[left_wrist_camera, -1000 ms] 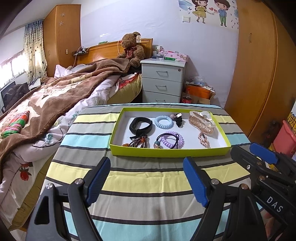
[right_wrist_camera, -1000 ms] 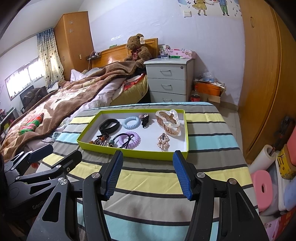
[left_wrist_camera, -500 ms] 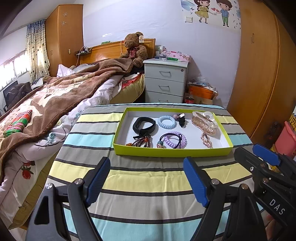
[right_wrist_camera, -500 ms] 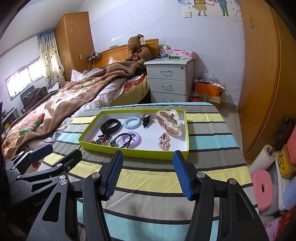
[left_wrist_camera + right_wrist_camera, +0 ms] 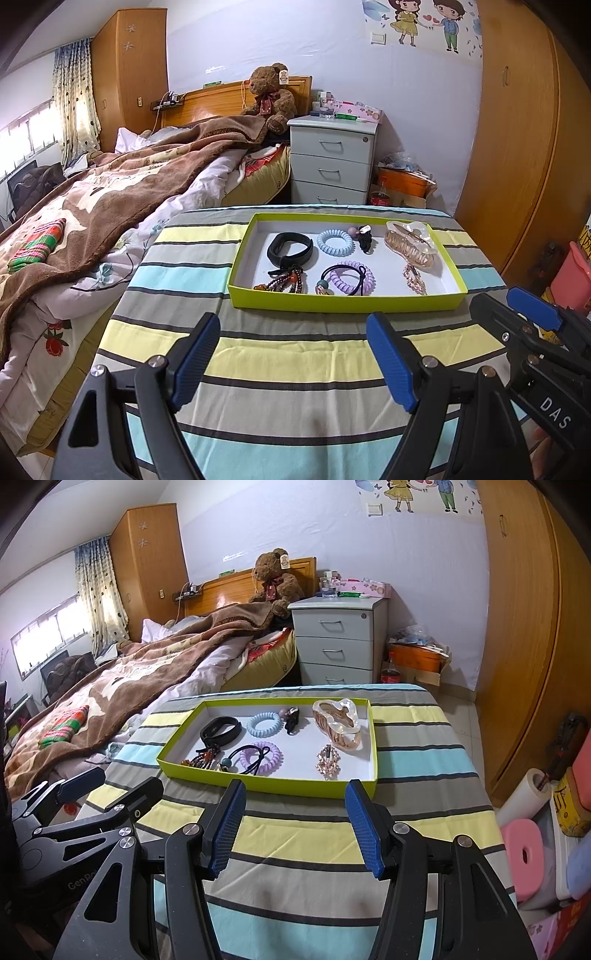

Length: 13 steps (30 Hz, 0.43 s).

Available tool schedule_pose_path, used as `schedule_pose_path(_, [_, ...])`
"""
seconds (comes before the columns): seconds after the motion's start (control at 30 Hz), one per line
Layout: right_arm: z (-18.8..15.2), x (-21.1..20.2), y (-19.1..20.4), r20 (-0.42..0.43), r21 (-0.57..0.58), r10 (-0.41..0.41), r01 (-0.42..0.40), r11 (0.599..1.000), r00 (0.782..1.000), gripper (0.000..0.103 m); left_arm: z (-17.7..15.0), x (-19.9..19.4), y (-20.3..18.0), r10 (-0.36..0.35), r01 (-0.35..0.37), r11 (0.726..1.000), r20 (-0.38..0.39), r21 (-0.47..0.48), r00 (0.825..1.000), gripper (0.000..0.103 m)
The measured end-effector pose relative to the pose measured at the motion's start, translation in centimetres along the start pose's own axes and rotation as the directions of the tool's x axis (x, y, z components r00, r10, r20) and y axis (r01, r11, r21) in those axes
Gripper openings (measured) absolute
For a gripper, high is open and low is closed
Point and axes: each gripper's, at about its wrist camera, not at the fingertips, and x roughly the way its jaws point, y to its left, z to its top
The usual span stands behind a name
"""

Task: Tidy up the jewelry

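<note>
Hovering over the near part of the striped tabletop (image 5: 295, 343), the left gripper (image 5: 291, 354) has its blue-padded fingers spread wide and holds nothing. The right gripper (image 5: 295, 823) sits beside it, to the right, likewise spread and empty; its black frame is visible at the right edge of the left wrist view.

Ahead of both grippers, beyond their fingertips, lies a shallow lime-green tray (image 5: 343, 301) with a white floor, resting flat on the tabletop. It holds the jewelry and hair accessories:

- Black wristband (image 5: 290, 249), far left from the left gripper.
- Beaded tassel bracelet (image 5: 282, 282), nearer the gripper, touching the wristband's lower edge.
- Light blue spiral hair tie (image 5: 335, 242), in the far row, just right of the wristband.
- Small black hair tie with a pink bead (image 5: 364, 238), just right of the blue one.
- Purple spiral hair tie (image 5: 351, 278), in the near row, with a black elastic cord (image 5: 243, 755) laid across it.
- Large translucent hair claw clip (image 5: 338, 725), at the far right.
- Rose-gold rhinestone brooch (image 5: 328, 762), nearer the right gripper, just beside the clip.

Neither gripper touches the tray. A bed with a brown blanket (image 5: 110, 184) stands to the left of the left gripper; a white nightstand (image 5: 338, 644) stands beyond the tabletop.
</note>
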Motion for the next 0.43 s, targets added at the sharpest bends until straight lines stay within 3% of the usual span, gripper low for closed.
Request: schedule_pose_path(0.43, [-0.10, 0.05, -0.06, -0.002, 0.001, -0.002, 0.002, 1.000, 1.000, 0.056, 0.05, 0.12, 0.08, 0.001, -0.001, 1.000, -0.003, 0.000, 1.000, 0.083])
